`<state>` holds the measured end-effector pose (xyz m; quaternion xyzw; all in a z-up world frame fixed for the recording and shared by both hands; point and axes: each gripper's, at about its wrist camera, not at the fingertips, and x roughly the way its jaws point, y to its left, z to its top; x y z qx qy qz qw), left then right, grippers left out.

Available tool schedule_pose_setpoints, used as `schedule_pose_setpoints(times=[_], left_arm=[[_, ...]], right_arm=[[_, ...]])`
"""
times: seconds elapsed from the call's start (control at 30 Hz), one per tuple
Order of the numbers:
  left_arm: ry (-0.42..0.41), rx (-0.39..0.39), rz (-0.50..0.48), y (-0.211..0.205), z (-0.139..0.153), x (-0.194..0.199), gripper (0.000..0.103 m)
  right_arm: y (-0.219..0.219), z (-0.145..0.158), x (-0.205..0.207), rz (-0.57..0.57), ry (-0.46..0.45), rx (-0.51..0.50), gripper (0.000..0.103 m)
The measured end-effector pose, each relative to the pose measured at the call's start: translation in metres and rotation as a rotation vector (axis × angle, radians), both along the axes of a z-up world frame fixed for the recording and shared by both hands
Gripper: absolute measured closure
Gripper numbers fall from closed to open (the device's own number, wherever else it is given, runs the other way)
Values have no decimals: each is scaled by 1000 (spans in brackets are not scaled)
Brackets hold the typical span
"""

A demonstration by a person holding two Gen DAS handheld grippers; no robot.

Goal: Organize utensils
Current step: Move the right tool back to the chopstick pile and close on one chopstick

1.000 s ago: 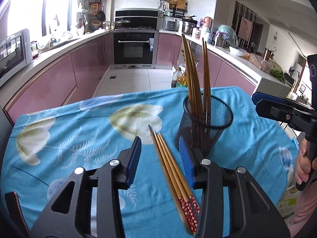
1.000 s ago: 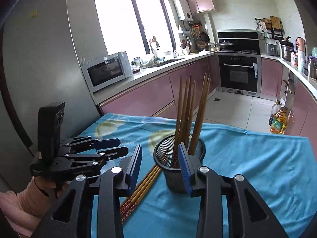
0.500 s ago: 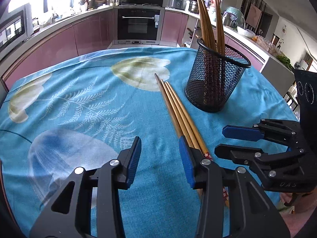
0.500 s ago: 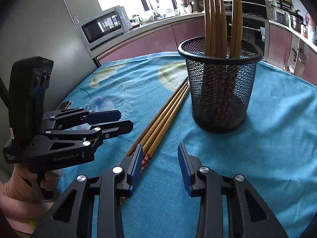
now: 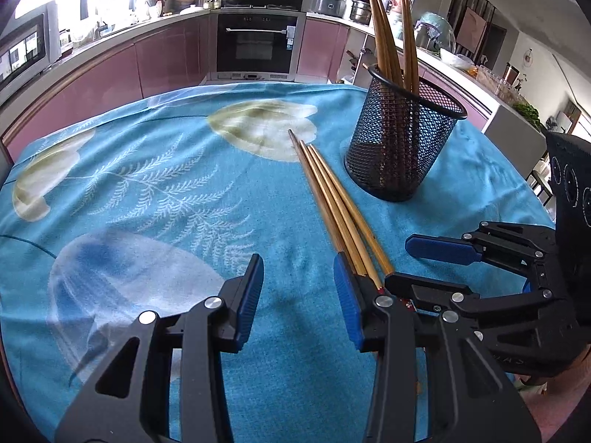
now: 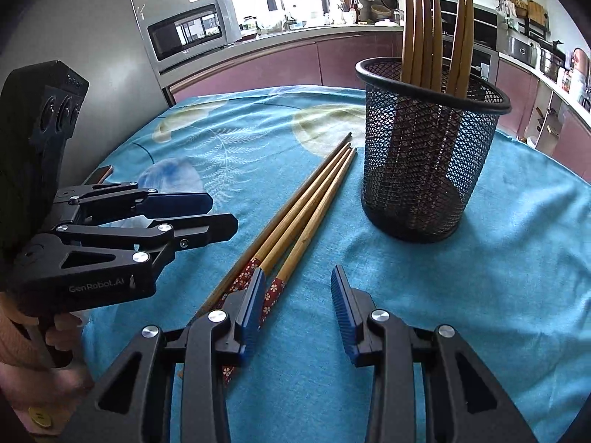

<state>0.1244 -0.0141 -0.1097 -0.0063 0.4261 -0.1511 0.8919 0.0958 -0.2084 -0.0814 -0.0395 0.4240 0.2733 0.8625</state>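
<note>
Loose wooden chopsticks (image 5: 332, 199) with red patterned ends (image 6: 275, 289) lie side by side on the blue cloth, next to a black mesh cup (image 5: 399, 155) (image 6: 424, 170). Several more chopsticks (image 6: 417, 26) stand upright in that cup. My left gripper (image 5: 297, 284) hangs low over the cloth, open with nothing between its fingers, and the loose chopsticks pass just behind its right finger. My right gripper (image 6: 298, 288) is open too, and the chopsticks' red ends run under its left finger. Each gripper also shows in the other's view: the right gripper (image 5: 397, 262), the left gripper (image 6: 223, 212).
The table wears a blue flowered cloth (image 5: 147, 184) that rounds off at its edges. Behind it run pink kitchen cabinets with an oven (image 5: 258, 40) and a microwave (image 6: 188, 33). A person's hand (image 6: 55, 332) grips the left handle.
Both grippers have come down toward the cloth and tipped lower, closing in on the loose chopsticks from either side. In the last half second they have hardly moved.
</note>
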Motion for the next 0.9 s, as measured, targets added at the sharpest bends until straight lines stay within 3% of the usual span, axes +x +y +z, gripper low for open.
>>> schedule_pose_setpoints(times=[0.73,0.9], left_arm=[[25,47,-44,-23,-8,19,64],[37,34,-41,-21,-8,21,68]], right_arm=[[-12,-1,3,-31,27,32,70],[-11,0,3,-32,21,22,70]])
